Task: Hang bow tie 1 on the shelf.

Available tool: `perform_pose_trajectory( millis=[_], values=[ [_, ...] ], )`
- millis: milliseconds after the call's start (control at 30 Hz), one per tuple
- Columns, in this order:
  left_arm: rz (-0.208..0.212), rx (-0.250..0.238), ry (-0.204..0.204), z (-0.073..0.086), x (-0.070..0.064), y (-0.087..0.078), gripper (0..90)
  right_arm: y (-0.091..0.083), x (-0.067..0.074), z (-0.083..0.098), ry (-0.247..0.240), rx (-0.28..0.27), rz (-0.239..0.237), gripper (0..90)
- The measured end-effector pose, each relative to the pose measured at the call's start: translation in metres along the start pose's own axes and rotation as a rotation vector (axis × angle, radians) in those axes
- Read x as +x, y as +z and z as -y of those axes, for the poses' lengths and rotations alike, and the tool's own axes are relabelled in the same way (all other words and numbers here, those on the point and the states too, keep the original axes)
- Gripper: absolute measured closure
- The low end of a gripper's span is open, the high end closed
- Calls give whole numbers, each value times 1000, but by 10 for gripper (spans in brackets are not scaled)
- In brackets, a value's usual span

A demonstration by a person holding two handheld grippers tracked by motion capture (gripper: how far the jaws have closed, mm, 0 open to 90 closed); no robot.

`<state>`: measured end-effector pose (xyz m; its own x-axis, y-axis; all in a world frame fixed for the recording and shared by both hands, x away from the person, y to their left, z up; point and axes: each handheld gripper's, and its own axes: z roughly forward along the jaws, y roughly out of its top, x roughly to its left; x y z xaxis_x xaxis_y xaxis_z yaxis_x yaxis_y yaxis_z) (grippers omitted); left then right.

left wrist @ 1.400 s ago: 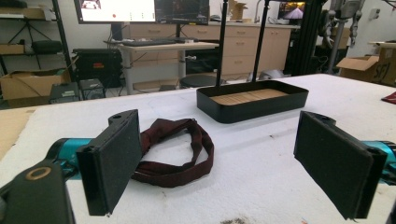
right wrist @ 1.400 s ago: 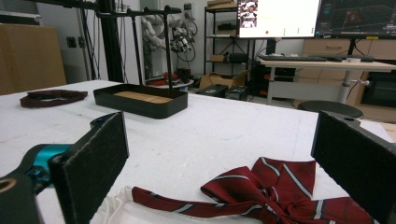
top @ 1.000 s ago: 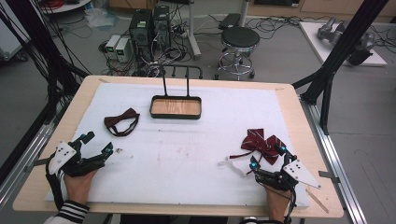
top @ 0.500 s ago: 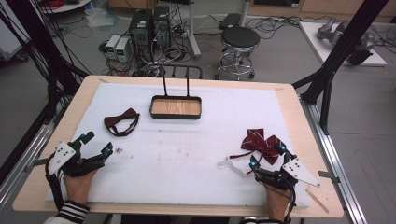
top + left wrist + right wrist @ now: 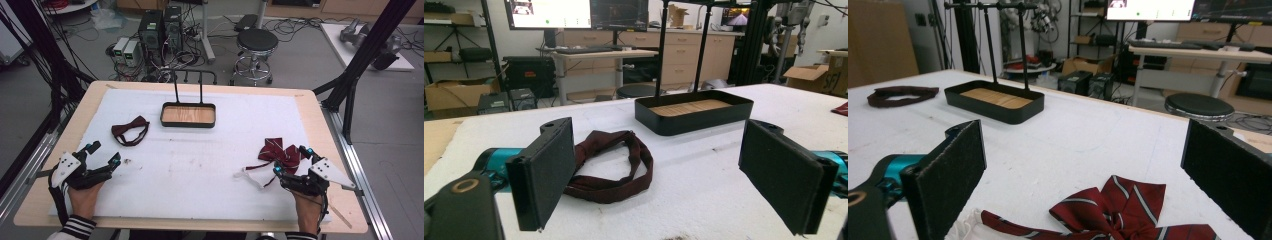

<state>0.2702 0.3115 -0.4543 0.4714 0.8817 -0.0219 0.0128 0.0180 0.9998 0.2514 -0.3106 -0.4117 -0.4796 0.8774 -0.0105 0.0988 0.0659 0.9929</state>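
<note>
floor: grey [image 5: 400,125], strewn with cables | behind worktop: black round stool [image 5: 256,41], computer towers [image 5: 161,27] | right: black frame posts [image 5: 367,47], white mat [image 5: 372,42] on floor | far room: desk [image 5: 601,52] with keyboard, wall monitors [image 5: 574,12], wooden cabinets [image 5: 694,50], cardboard boxes [image 5: 819,75] | light: even, indoor

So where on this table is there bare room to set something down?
The widest bare stretch is the white mat between the left gripper and right gripper, in front of the black tray. The far right of the mat beyond the tray is also bare. It is crowded around the dark bow tie and the striped red bow tie.
</note>
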Motion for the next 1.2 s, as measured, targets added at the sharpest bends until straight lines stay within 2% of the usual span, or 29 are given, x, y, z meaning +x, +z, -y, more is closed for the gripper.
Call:
perform_pose_trajectory(
  millis=[33,233,300,333,367,400,500,700,967,1200],
  values=[
    [0,0,0,0,0,0,154,0,0,0,0,0,0,32],
    [0,1,0,0,0,0,155,10,-10,-16,-55,137,-41,42],
    [-1,-1,-2,0,0,0,155,12,-13,-18,-73,172,-52,42],
    [0,0,-1,0,0,0,155,12,-13,-18,-73,172,-52,42],
    [1,1,-2,0,0,0,155,14,-16,-20,-77,206,-63,42],
    [1,1,-1,0,0,0,155,14,-16,-20,-77,206,-63,42],
    [-1,0,0,0,0,0,155,20,-21,-22,-93,273,-84,43],
    [0,1,1,0,0,0,155,33,-32,-28,-135,393,-95,44],
    [-1,0,1,0,0,0,155,44,-45,-32,-140,511,-112,46],
    [0,0,1,0,0,0,155,54,-48,-30,-145,613,-125,54]
  ],
)
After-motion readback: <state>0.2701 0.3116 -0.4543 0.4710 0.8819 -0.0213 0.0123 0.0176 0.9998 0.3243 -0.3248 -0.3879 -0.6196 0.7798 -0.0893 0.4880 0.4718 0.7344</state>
